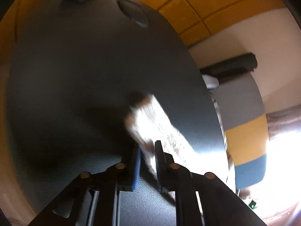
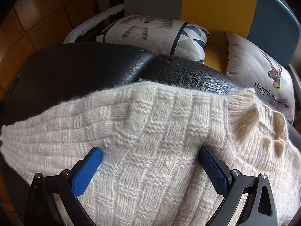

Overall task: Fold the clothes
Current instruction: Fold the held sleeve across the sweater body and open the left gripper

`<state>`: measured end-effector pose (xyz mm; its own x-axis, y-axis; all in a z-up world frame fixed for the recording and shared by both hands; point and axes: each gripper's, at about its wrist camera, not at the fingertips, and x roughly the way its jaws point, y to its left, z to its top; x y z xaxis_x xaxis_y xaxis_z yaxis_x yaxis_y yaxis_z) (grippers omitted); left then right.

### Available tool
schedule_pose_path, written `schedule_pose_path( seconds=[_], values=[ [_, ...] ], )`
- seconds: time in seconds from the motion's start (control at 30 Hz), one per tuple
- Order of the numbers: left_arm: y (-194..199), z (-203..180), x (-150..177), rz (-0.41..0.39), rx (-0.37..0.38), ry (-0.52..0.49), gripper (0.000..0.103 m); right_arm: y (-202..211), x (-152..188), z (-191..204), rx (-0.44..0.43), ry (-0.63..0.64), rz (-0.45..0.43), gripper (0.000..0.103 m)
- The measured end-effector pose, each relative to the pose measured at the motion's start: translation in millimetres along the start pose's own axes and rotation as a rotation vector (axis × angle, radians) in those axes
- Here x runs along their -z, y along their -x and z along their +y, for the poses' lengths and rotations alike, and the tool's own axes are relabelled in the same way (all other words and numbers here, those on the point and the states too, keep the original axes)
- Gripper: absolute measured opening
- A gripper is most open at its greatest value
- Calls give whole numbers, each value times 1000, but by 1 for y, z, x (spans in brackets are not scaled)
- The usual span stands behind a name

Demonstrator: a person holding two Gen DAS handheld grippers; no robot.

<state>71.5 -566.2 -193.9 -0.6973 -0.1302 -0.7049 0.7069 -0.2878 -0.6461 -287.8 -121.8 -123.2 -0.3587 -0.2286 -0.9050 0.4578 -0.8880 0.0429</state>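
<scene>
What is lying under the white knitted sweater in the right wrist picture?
The sweater rests on a black leather cushion, whose far edge shows beyond it. The open right claw sits over the knit. What lies under the sweater's middle is covered.

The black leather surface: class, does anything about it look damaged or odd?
Yes. The black leather surface shows a small split or pucker along the seam at its far edge, beyond the cream knitted sweater. Otherwise nothing stands out.
</scene>
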Motion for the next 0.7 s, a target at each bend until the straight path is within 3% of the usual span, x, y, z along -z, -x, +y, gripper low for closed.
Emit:
schedule_pose_path(
  seconds=[0.1,0.17,0.23,0.33,0.4,0.5,0.53,0.7],
  values=[
    [35,-13,-1,-121,-4,-51,17,17,2,1,-43,-4,-24,103],
    [45,-32,6,-147,27,-142,19,34,13,2,-66,3,-60,103],
    [39,-55,17,-125,33,-261,20,48,29,8,-85,0,-77,103],
    [5,-85,25,-69,-18,-389,20,61,58,19,-101,39,-73,103],
    [-10,-80,25,-41,-76,-410,20,65,75,27,-110,58,-61,103],
    [-7,-38,34,9,-185,-350,20,59,96,40,-70,109,-30,103],
    [-13,-29,29,23,-209,-331,12,56,102,43,-53,126,-19,103],
    [-7,-34,29,12,-164,-328,13,55,123,44,-32,113,-71,103]
  ],
)
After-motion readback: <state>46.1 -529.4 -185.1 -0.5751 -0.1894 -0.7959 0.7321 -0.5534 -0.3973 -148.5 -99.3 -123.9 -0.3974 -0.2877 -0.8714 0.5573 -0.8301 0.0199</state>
